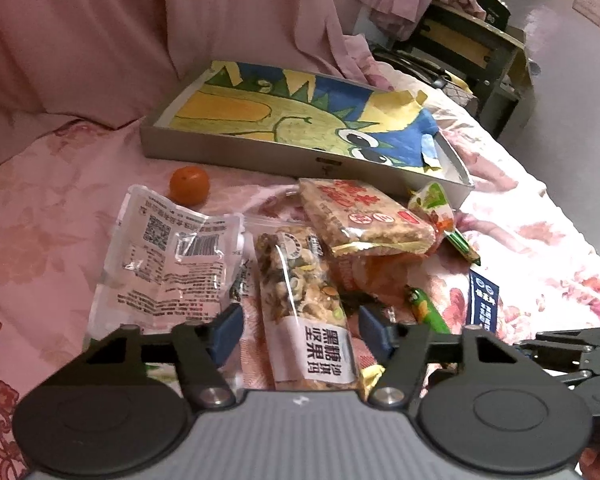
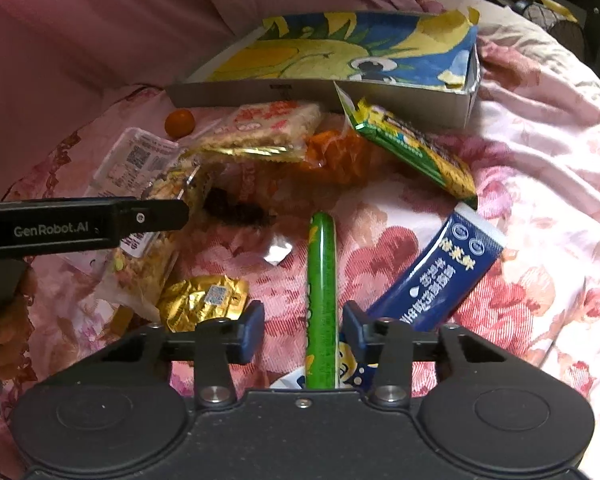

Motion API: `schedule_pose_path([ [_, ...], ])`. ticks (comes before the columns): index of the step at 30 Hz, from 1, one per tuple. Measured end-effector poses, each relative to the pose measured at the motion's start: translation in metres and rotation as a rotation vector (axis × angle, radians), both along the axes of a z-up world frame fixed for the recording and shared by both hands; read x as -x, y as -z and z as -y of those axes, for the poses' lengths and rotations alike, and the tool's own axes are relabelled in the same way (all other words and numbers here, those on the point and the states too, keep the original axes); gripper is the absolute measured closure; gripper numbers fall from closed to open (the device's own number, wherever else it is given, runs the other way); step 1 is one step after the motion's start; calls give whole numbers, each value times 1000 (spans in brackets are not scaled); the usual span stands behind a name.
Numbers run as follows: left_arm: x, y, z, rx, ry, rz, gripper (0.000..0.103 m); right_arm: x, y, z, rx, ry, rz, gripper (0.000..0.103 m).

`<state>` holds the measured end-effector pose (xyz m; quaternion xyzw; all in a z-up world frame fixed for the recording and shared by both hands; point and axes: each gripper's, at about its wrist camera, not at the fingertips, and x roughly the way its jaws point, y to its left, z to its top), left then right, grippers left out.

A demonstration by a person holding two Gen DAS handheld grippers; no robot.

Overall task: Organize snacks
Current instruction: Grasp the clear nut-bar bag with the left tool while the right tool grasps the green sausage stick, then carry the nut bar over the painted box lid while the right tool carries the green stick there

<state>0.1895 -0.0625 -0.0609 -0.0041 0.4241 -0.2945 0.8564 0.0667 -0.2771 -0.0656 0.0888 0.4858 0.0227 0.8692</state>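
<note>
The left gripper (image 1: 300,332), part-open, straddles the nut bar (image 1: 304,300) and the right gripper (image 2: 303,326) the green sausage stick (image 2: 320,280), neither visibly pinched, both short of the tray (image 1: 300,160); each should be centred before closing.

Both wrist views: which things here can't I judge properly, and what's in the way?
- Nut bar, left view: near end hidden behind the tool body.
- Green stick, right view: near end passes under the tool body; pad contact unclear.
- Orange packet, right view: mostly buried under the rice cracker pack.
- Tray, left view: floor covered by drawing.
</note>
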Motion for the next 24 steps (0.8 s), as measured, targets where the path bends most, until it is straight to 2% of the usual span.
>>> schedule_pose_path([
  [9, -5, 6, 7, -32, 38, -38, 49, -2, 5, -4, 35, -9, 5, 62],
  [11, -4, 5, 6, -32, 32, -38, 50, -4, 6, -5, 43, -5, 6, 66],
  [13, -3, 3, 6, -41, 25, -33, 52, -5, 6, -4, 45, 10, 2, 78],
  [14, -3, 2, 6, -46, 21, -33, 53, -6, 6, -2, 44, 20, 0, 81],
  [17, 0, -1, 5, -48, -1, -51, 54, -5, 7, 2, 43, 28, -4, 84],
  [24, 8, -5, 0, -13, -63, -143, 54, 2, 2, -18, 185, -59, 29, 84],
])
